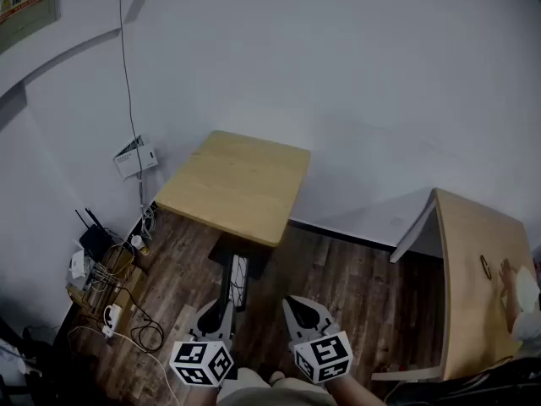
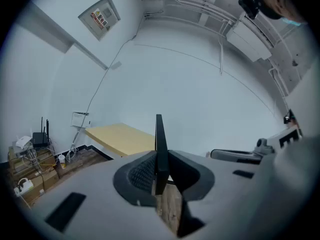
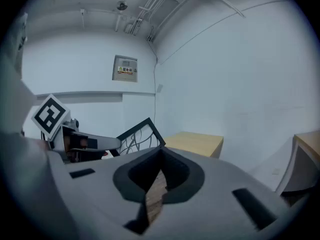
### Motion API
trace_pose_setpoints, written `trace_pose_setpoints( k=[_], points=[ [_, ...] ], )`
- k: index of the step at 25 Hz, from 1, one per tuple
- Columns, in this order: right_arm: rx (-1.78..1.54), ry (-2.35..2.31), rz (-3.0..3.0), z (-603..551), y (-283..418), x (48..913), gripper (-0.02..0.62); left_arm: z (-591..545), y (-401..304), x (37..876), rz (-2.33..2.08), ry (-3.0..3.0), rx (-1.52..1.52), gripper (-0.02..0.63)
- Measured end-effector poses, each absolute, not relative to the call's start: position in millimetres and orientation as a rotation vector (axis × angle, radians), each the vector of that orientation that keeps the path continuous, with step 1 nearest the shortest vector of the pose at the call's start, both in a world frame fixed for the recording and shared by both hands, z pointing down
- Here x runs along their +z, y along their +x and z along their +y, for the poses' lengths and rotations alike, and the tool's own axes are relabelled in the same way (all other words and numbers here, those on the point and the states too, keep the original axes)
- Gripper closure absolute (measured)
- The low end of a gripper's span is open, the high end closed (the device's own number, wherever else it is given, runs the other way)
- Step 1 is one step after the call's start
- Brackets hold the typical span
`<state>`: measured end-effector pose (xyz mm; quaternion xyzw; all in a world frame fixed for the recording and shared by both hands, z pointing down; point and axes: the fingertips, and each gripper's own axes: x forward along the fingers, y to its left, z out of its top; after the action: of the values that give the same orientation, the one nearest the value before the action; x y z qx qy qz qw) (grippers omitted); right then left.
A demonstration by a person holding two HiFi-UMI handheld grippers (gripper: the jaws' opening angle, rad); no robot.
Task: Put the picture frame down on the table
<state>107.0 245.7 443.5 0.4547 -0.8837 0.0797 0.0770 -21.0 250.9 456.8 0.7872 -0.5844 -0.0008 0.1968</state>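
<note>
A black picture frame (image 1: 237,281) with a branch-like pattern stands upright on its edge in my left gripper (image 1: 225,304), low in the head view above the wooden floor. In the left gripper view the frame (image 2: 159,149) shows edge-on, with the left gripper (image 2: 160,160) shut on it. The small light-wood table (image 1: 237,184) stands ahead against the wall with a bare top, and it also appears as the table (image 2: 122,138) beyond the frame. My right gripper (image 1: 297,307) hangs beside the left, shut and holding nothing. From the right gripper (image 3: 161,153) I see the tilted frame (image 3: 138,136) to its left.
A second wooden table (image 1: 482,269) stands at the right with a person's hand (image 1: 510,276) on it. A router, boxes and tangled cables (image 1: 106,269) lie on the floor at the left. A white box (image 1: 135,156) hangs on the wall beside the small table.
</note>
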Motion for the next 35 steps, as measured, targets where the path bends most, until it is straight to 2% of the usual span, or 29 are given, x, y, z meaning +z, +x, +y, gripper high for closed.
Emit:
trace_pose_setpoints(
  k=[19, 35],
  points=[
    [0.273, 1.349, -2.702, 257, 117, 441, 0.595, 269, -14, 464, -1.640, 2.156, -0.052, 0.541],
    [0.286, 1.301, -2.696, 176, 100, 448, 0.595, 184, -31, 465, -1.645, 2.140, -0.077, 0.541]
  ],
)
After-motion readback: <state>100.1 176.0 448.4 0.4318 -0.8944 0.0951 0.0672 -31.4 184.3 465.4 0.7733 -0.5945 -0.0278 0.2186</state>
